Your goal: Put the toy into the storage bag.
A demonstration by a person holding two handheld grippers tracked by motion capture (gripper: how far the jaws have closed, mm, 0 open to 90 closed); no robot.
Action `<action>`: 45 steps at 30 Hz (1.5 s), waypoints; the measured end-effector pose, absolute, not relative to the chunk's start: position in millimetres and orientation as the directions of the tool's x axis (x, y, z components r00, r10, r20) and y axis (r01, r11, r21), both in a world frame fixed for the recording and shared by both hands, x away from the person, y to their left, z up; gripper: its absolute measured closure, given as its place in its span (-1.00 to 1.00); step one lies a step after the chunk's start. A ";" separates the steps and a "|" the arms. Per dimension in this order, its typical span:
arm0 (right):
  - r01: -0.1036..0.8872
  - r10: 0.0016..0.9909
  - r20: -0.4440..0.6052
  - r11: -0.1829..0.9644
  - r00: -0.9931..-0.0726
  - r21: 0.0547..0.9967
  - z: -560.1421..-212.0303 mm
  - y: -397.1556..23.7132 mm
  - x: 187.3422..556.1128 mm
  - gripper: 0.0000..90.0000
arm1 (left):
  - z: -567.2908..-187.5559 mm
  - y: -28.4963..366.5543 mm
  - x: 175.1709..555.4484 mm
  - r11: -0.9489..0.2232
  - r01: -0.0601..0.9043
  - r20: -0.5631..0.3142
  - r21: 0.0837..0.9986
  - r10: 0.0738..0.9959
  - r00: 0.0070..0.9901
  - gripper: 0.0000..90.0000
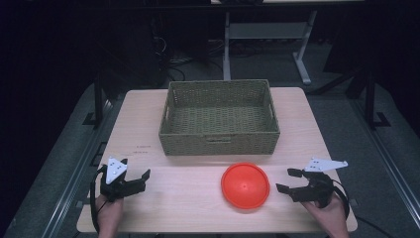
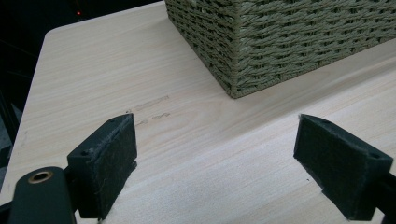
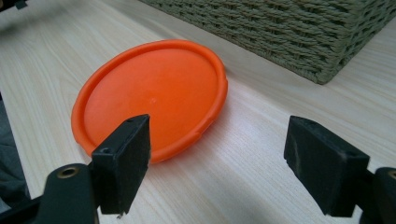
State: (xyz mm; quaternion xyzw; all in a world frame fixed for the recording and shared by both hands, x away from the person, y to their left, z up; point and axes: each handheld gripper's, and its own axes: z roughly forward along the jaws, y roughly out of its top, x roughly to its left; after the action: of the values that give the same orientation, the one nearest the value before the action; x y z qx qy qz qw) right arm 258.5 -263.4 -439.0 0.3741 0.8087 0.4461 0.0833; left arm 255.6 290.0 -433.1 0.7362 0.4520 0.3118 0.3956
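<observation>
- While both my grippers rest low over the table, the orange disc lies flat just in front of the wicker basket, apart from its near wall, a little right of its middle.
- Likely reason for the layout: the basket is open-topped and empty, so the disc seems set out to go into it.
- My right gripper sits right of the disc, near it but not touching, jaws spread wide, holding nothing; in the right gripper view the disc lies just ahead of the left pad.
- My left gripper waits off the basket's front left corner, jaws wide apart, empty, aimed at that corner.
- Both hands hold the grippers near level, forearms entering from the table's near edge.
</observation>
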 end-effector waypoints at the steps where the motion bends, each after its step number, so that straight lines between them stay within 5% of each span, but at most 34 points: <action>1: 0.532 0.676 0.198 0.329 -0.709 0.780 -438.9 -261.6 259.7 -0.50 | -433.0 290.2 255.6 -0.279 0.420 0.102 0.863 0.913 0.396 -0.72; 34: 0.586 0.628 0.223 0.457 -0.745 0.669 -425.2 -214.0 297.1 -0.46 | -432.1 289.8 254.8 -0.291 0.413 0.113 0.863 0.908 0.405 -0.72; 45: 0.630 0.640 0.238 0.499 -0.731 0.595 -438.5 -197.6 310.5 -0.30 | -431.3 288.8 253.9 -0.298 0.407 0.120 0.864 0.905 0.407 -0.72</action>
State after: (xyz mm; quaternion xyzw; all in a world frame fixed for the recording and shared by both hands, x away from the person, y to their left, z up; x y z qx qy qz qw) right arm 310.5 -197.6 -438.5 0.3669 0.8657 0.3406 0.0071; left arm 253.9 288.8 -431.3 0.7407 0.4431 0.3165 0.3936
